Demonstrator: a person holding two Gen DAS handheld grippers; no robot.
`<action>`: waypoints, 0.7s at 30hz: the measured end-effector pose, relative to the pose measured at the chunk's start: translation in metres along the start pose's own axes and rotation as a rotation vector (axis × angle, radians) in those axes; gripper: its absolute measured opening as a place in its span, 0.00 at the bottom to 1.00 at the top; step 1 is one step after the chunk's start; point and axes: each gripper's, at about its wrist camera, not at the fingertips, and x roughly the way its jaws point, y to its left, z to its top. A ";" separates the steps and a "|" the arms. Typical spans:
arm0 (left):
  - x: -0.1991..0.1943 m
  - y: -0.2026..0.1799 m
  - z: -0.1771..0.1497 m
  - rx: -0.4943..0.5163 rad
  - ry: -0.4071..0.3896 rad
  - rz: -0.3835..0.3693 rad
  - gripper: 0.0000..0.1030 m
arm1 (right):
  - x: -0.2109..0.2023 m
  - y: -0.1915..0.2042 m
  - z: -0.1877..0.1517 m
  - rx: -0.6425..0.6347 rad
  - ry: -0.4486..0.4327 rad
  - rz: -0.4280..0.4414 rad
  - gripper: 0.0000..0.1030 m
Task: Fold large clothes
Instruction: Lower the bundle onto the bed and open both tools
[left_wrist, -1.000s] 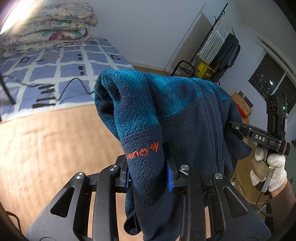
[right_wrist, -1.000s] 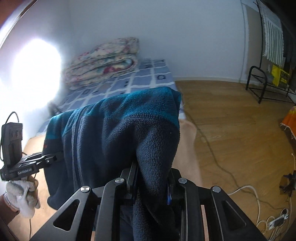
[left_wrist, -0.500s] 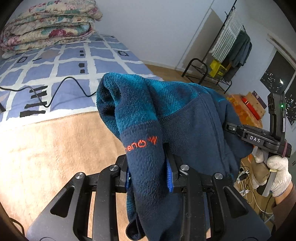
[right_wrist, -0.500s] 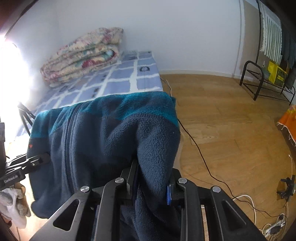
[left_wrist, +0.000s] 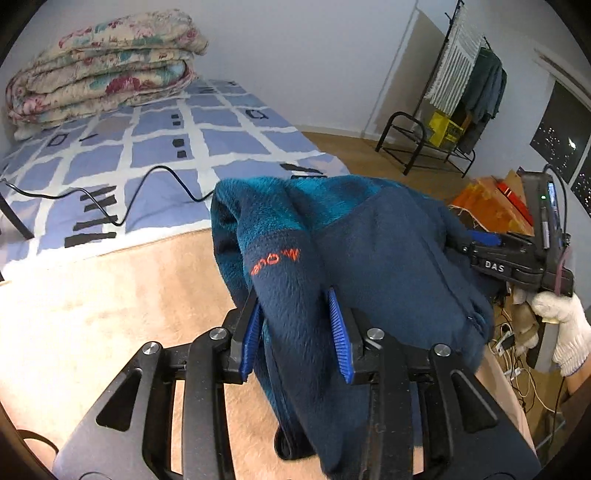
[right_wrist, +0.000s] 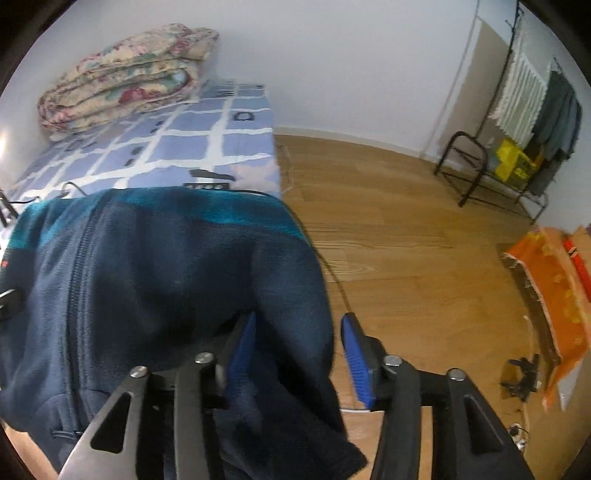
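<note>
Both claws have just been opening. Left claw (left_wrist: 295, 328) has the blue fleece jacket (left_wrist: 369, 258) between its pads, maybe touching; right claw (right_wrist: 299, 347) hangs loose around it.

From the left wrist view, the fleece jacket (left_wrist: 369, 258) fills the centre and hangs between the jaws, blocking the way straight ahead. At 9 o'clock the tan blanket (left_wrist: 92, 302) lies bare, with room to pass. Toward 11 o'clock a black cable (left_wrist: 162, 173) snakes across the checked bed sheet (left_wrist: 155, 147), and a folded quilt (left_wrist: 99, 81) is stacked beyond it. At 3 o'clock the right gripper (left_wrist: 480, 240) and a gloved hand (left_wrist: 565, 325) close that side. From the right wrist view, the wooden floor (right_wrist: 406, 229) lies open from 1 to 3 o'clock, bounded by a clothes rack (right_wrist: 517, 140) and orange cloth (right_wrist: 554, 280).
</note>
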 end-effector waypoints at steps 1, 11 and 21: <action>-0.003 0.001 0.001 0.002 -0.003 -0.003 0.33 | -0.003 -0.001 0.000 0.006 -0.001 -0.004 0.47; -0.078 -0.015 -0.014 0.055 -0.068 -0.029 0.33 | -0.064 0.006 -0.009 0.038 -0.083 -0.018 0.47; -0.202 -0.057 -0.054 0.129 -0.129 -0.040 0.33 | -0.169 0.018 -0.045 0.069 -0.163 0.017 0.47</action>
